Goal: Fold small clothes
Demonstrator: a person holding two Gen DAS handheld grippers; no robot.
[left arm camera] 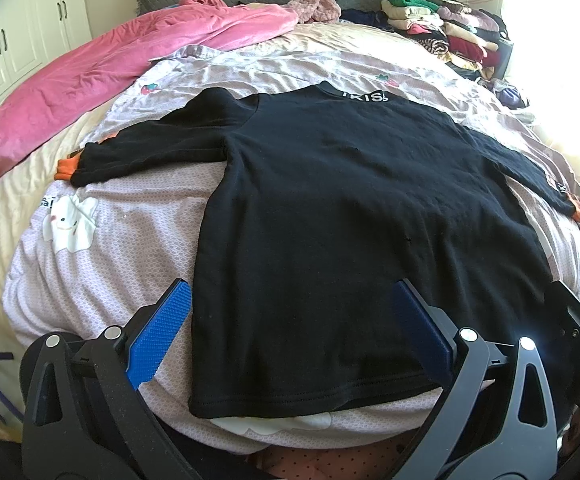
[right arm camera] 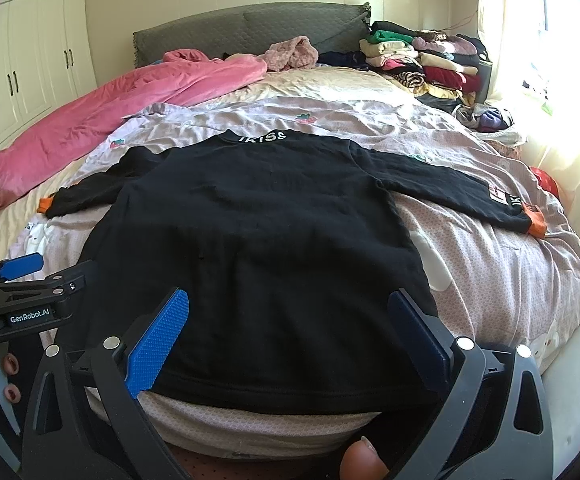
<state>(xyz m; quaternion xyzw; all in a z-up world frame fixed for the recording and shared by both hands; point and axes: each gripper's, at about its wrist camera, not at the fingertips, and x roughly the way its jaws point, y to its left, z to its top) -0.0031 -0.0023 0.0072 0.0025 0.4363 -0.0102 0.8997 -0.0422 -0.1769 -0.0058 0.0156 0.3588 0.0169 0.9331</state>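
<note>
A black long-sleeved top [left arm camera: 350,208] [right arm camera: 258,248] with orange cuffs lies flat on the bed, collar at the far end, both sleeves spread sideways. My left gripper [left arm camera: 290,292] hovers open just above the hem's left half, its blue pads [left arm camera: 162,332] wide apart with nothing between them. My right gripper [right arm camera: 290,300] is open too, over the hem's right half. In the right wrist view the left gripper [right arm camera: 22,276] shows at the left edge. The left cuff [left arm camera: 66,168] and the right cuff [right arm camera: 536,222] rest on the quilt.
The top lies on a pale pink patterned quilt [left arm camera: 110,248]. A pink duvet [left arm camera: 102,76] is bunched along the far left. A stack of folded clothes [right arm camera: 422,60] sits at the far right by the grey headboard [right arm camera: 250,32]. White wardrobes [left arm camera: 14,48] stand at the left.
</note>
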